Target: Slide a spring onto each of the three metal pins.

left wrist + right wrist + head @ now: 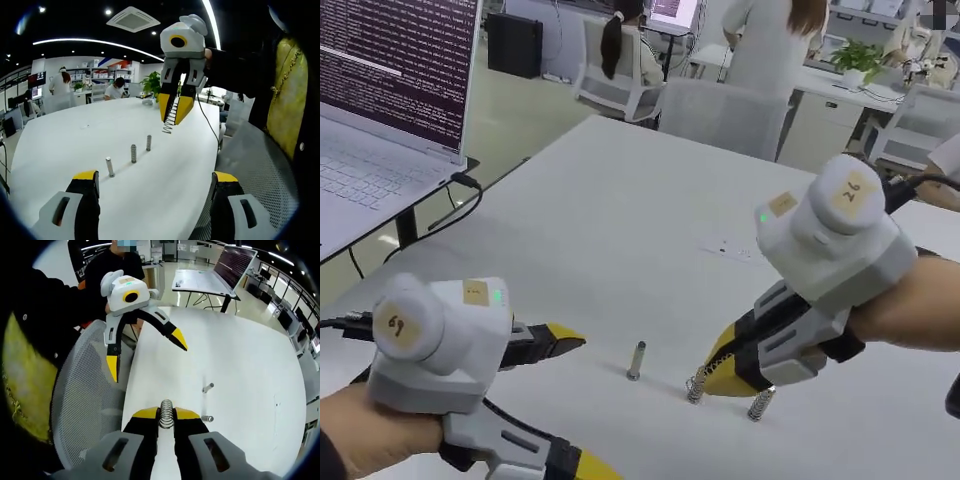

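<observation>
White table (620,220), laptop (380,90), office chairs (720,115)

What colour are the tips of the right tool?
Yellow. Clearest in the left gripper view, where the right tool grips a spring.

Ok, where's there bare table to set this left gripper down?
The wide white table between the laptop and the pins is bare. It's crowded right at the three pins, where the right gripper holds a spring.

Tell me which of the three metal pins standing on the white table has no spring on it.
The smooth silver pin at the row's end nearest the left gripper; the middle pin and far-end pin are wrapped in coil springs.
</observation>
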Demonstrator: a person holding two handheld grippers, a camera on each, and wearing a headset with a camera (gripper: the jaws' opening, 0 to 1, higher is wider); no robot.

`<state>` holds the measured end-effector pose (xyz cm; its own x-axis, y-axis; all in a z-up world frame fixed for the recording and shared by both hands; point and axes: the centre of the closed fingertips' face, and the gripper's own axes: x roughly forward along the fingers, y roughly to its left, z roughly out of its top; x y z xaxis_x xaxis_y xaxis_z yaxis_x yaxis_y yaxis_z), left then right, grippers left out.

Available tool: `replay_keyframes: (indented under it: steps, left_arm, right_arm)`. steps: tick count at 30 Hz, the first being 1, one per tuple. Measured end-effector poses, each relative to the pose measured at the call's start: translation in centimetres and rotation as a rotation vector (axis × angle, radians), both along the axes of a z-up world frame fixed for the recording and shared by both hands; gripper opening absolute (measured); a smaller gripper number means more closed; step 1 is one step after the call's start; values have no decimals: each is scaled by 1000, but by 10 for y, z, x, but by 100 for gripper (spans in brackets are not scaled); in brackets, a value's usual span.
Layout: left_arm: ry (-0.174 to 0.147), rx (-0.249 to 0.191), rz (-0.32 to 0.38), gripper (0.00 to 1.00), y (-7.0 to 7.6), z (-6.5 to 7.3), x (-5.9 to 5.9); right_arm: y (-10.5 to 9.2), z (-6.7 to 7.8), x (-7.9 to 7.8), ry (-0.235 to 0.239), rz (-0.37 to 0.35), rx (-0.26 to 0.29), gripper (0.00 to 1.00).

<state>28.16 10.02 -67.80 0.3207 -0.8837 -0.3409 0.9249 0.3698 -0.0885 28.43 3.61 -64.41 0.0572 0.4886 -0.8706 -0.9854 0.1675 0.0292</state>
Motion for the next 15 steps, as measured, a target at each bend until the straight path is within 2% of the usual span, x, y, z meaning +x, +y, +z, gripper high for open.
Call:
replay_keyframes:
  steps: [7, 15]
  left_arm:
    - [-5, -3, 47, 89, 10, -3, 5]
    - [-14, 4, 65, 88, 10, -5, 6]
  right_arm:
    - [3, 3, 19, -17, 5, -22, 8]
    - [5, 3, 43, -33, 32, -87, 8]
